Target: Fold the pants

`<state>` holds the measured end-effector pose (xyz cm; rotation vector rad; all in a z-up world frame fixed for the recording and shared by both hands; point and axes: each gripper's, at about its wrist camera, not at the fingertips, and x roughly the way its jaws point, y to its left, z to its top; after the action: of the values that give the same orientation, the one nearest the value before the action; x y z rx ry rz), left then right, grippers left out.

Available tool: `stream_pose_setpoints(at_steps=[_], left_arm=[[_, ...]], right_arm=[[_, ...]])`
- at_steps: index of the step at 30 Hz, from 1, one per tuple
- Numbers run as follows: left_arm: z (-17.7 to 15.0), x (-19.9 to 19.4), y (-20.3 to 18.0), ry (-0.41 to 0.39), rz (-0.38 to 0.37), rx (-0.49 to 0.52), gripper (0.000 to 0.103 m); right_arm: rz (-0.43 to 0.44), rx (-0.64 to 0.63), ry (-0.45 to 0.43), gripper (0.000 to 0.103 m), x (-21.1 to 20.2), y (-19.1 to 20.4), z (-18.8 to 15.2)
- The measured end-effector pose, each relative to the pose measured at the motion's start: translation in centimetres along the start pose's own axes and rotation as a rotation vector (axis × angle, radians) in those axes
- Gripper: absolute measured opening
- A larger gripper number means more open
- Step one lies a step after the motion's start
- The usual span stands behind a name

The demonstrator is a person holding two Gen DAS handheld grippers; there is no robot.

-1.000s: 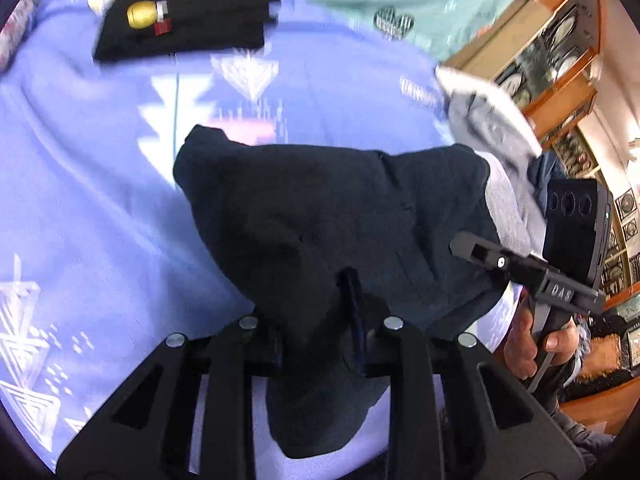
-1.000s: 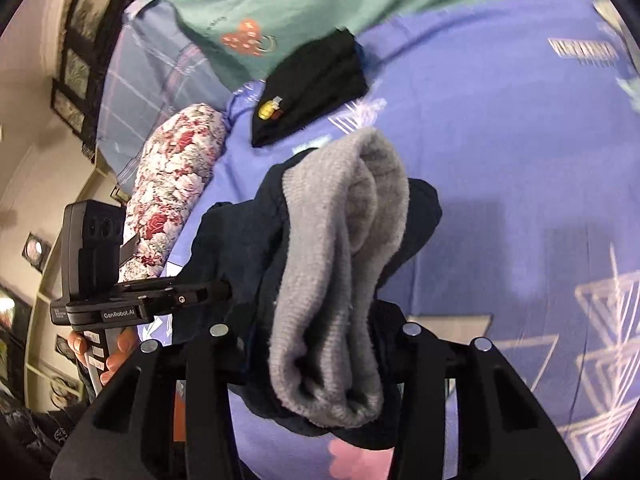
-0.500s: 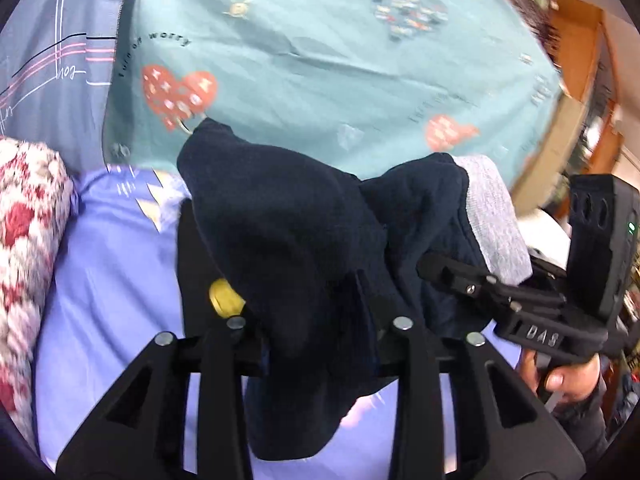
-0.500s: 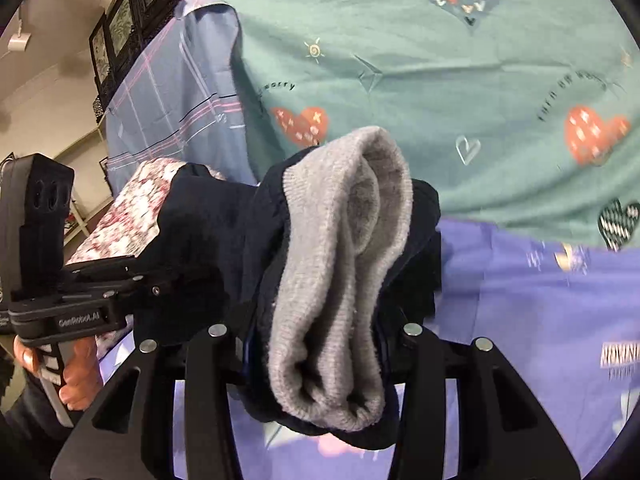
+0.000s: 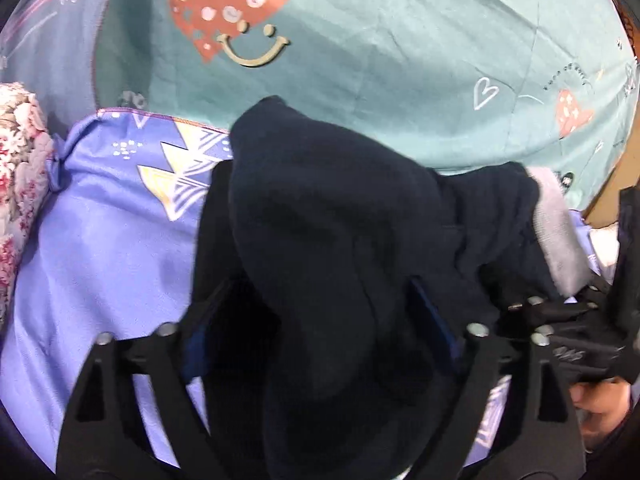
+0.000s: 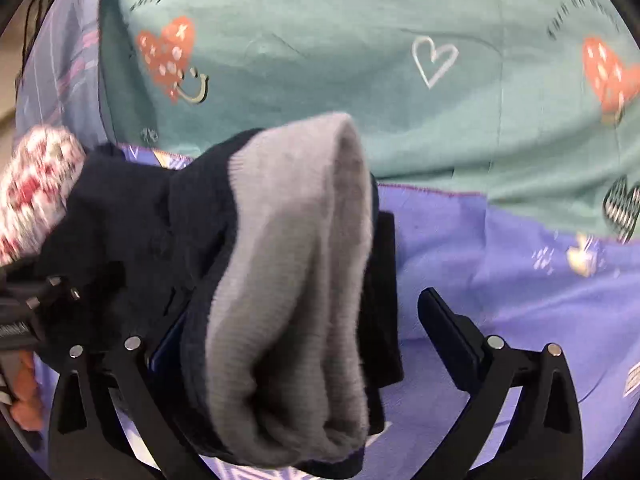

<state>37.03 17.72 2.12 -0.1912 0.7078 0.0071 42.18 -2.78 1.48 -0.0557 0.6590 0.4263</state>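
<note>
1. Far left, left wrist view: floral pillow (image 5: 18,184) at the edge of the lilac bedsheet (image 5: 100,248). Behind both lies a teal blanket (image 5: 400,60) printed with hearts.
2. My left gripper (image 5: 320,312): jaws have just been opening and now stand wide. The dark navy pants (image 5: 332,248) lie bunched between the fingers, draped over the gap; the pads are no longer pressed on the cloth.
3. Right of that, the pants' grey cuff (image 5: 560,240) shows, close to my right hand (image 5: 600,404) on its handle.
4. Right wrist view: my right gripper (image 6: 312,320) has also just been opening. Its right finger (image 6: 452,336) stands clear of the fabric; the folded bundle, grey cuff outward, leans against the left finger.
5. Pants sit low over the bedsheet, near the blanket's edge.
</note>
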Motion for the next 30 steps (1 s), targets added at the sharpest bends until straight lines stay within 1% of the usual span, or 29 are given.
stream_pose_setpoints(at_steps=[2,3,4,6,8,9,10,12,14,16,18,21,23,25,30], left_arm=[[-0.4,-0.9,-0.2,0.005,0.016,-0.03,0.091],[-0.4,-1.5,-0.4,0.0,0.021,-0.031,0.09],[-0.5,-2.3,-0.8,-0.01,0.028,-0.015,0.091],[-1.1,-4.8,-2.1,-0.038,0.048,0.034,0.092],[-2.2,-7.9,-3.0,-0.086,0.08,0.042,0.095],[-2.8,-9.5,-3.4,-0.104,0.093,0.041,0.098],[-3.1,-10.2,-3.5,-0.11,0.095,0.038,0.101],[-4.5,-12.9,-3.9,-0.129,0.089,0.017,0.101],[-5.8,-14.9,-4.4,-0.135,0.102,0.002,0.101],[-7.3,-16.5,-4.9,-0.124,0.118,-0.014,0.101],[-9.4,-18.4,-5.5,-0.122,0.154,-0.043,0.101],[-12.2,-20.5,-6.9,-0.135,0.162,-0.02,0.101],[-13.7,-21.3,-7.7,-0.126,0.172,0.01,0.101],[-14.7,-21.9,-8.2,-0.125,0.177,0.013,0.101],[-16.4,-22.9,-8.7,-0.129,0.202,0.0,0.101]], right_arm=[[0.012,0.037,0.016,0.1,-0.3,0.0,0.0],[0.009,0.04,0.016,0.099,-0.9,0.4,0.2],[0.009,0.027,0.001,0.098,-2.3,1.1,0.5],[-0.029,-0.022,-0.061,0.098,-5.5,2.4,0.7],[-0.092,-0.066,-0.086,0.098,-8.9,3.5,0.4],[-0.105,-0.082,-0.093,0.098,-10.4,3.9,-0.1],[-0.117,-0.094,-0.102,0.099,-12.1,4.2,-0.7],[-0.136,-0.108,-0.114,0.099,-15.2,4.7,-2.8],[-0.139,-0.108,-0.108,0.099,-17.2,5.4,-4.9],[-0.144,-0.107,-0.111,0.099,-19.2,5.2,-7.0],[-0.15,-0.096,-0.113,0.099,-20.4,5.6,-8.5],[-0.134,-0.045,-0.122,0.099,-22.9,5.3,-11.5],[-0.154,-0.026,-0.151,0.099,-24.1,5.3,-13.1],[-0.155,-0.005,-0.178,0.099,-25.2,5.2,-14.6],[-0.142,0.043,-0.193,0.099,-25.9,4.5,-16.3]])
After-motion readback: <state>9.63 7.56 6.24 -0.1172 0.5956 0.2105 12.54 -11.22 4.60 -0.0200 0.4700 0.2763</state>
